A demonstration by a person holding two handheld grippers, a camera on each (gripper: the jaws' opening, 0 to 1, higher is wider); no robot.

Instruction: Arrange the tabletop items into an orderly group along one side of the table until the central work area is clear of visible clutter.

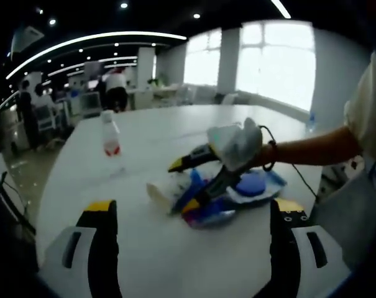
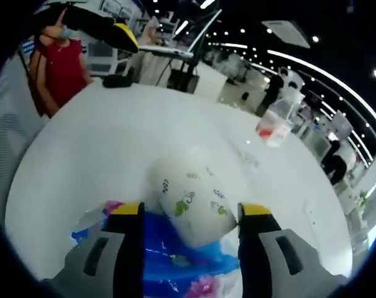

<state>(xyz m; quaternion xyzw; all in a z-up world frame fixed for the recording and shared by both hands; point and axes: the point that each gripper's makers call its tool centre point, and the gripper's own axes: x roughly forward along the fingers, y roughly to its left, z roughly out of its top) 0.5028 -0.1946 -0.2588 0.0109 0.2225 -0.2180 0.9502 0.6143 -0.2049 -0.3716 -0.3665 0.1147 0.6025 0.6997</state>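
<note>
A pile of clutter lies on the white table [image 1: 150, 261]: a white packet with green prints [image 2: 191, 202] [image 1: 166, 189] on top of blue plastic packaging [image 2: 175, 257] [image 1: 256, 185]. My right gripper [image 2: 191, 211] [image 1: 183, 186], held by a gloved hand [image 1: 237, 146], is open with one jaw on each side of the white packet; whether they press on it I cannot tell. My left gripper [image 1: 195, 206] stands wide open just short of the pile, holding nothing; one of its yellow-tipped jaws shows at the top left of the right gripper view. A clear bottle with a red label [image 1: 111, 139] [image 2: 276, 124] stands upright beyond the pile.
A small black object [image 2: 116, 81] lies near the table's far edge, where a person in red [image 2: 63, 68] stands. A cable [image 1: 299, 174] trails from the gloved hand's wrist across the table. Desks and people fill the room behind.
</note>
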